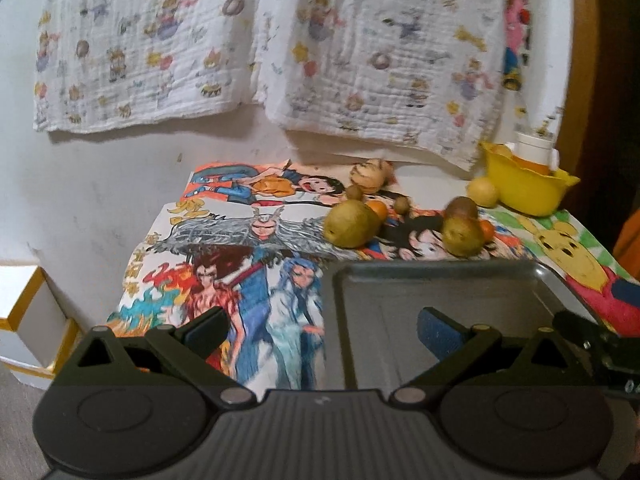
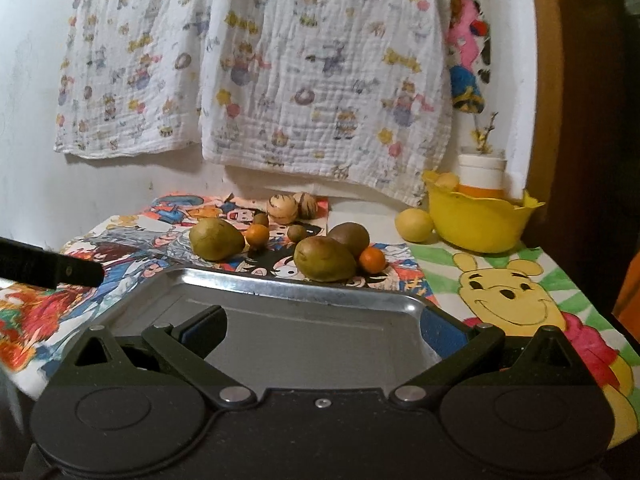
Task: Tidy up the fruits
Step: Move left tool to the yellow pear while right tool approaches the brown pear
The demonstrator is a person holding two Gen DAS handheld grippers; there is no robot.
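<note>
Both of our hand-held grippers, left [image 1: 320,334] and right [image 2: 323,330], hang spread wide and empty above the metal tray [image 2: 304,280], touching nothing. Just behind the tray on the table [image 2: 372,216], two green pears [image 2: 216,239] [image 2: 324,259] sit among small oranges [image 2: 371,260], a kiwi [image 2: 349,237] and walnuts [image 2: 282,208]. We judge the pears firm, fairly heavy, smooth and liable to roll, best pinched across the broad belly.
</note>
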